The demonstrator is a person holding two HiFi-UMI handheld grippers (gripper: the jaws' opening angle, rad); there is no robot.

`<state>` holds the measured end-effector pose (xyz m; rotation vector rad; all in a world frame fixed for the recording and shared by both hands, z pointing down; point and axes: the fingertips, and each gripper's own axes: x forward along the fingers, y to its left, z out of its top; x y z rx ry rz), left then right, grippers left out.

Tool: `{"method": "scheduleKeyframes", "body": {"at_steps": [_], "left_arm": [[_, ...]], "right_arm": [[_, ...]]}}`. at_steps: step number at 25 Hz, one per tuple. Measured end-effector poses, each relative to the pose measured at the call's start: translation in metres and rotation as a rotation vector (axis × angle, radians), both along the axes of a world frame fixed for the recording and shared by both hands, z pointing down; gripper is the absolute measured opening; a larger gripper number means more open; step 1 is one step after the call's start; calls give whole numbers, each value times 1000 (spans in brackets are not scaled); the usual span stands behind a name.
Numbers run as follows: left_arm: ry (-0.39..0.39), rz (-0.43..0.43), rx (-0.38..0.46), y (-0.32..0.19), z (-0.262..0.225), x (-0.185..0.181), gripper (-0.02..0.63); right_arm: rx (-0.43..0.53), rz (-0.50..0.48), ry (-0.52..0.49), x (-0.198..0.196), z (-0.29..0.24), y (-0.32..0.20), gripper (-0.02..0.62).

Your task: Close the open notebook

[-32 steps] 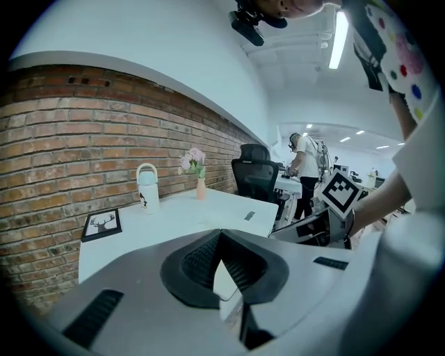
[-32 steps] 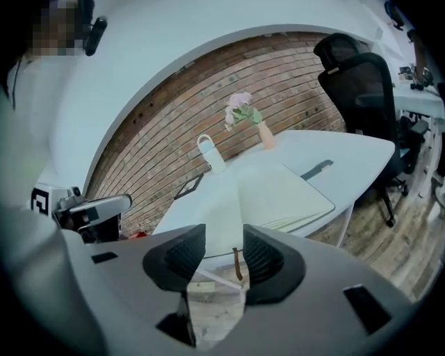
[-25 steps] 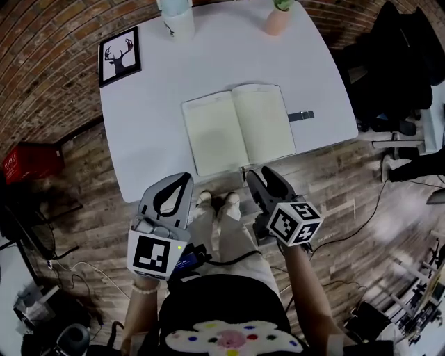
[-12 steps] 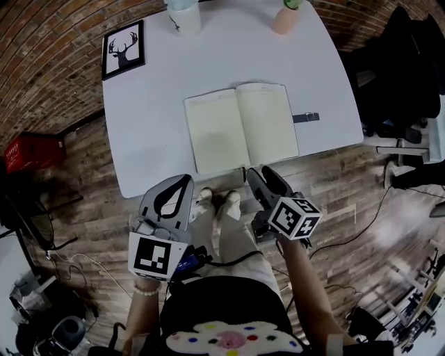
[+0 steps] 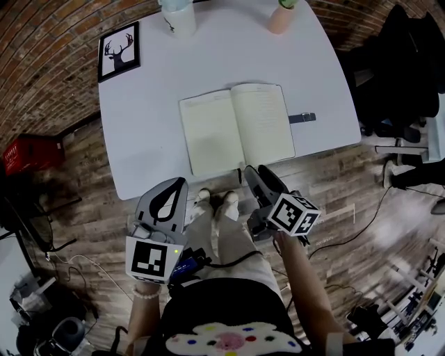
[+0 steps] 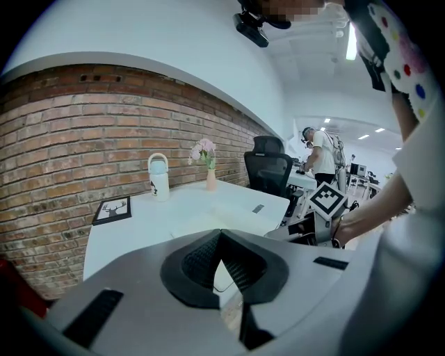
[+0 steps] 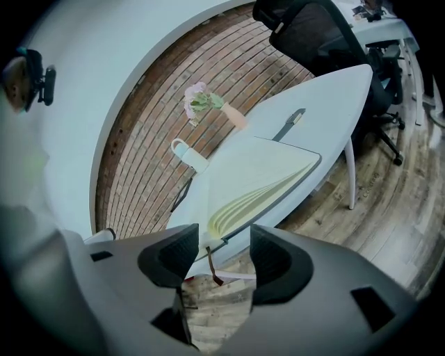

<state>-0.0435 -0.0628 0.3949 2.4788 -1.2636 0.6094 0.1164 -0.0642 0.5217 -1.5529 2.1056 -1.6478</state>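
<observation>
Our right tongs [image 5: 254,175] have just been opening, nothing between them, likely readying to flip the open notebook [image 5: 236,128] on the surface [image 5: 146,125]; our left tongs [image 5: 175,186] rest closed, empty.

Bottle [image 5: 178,17] cut off above; vase [image 5: 278,22] likewise.

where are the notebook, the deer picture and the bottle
notebook [image 5: 208,135], head view, left page
deer picture [image 5: 119,52], head view, the deer print
bottle [image 5: 179,19], head view, its white body
</observation>
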Motion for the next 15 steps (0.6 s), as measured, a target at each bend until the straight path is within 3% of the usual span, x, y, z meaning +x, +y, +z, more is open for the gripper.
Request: {"method": "scheduleKeyframes", "body": {"at_steps": [15], "left_arm": [[-6, -15, 0, -3, -1, 3, 14]], "right_arm": [[-84, 130, -179, 9, -2, -8, 225]]}}
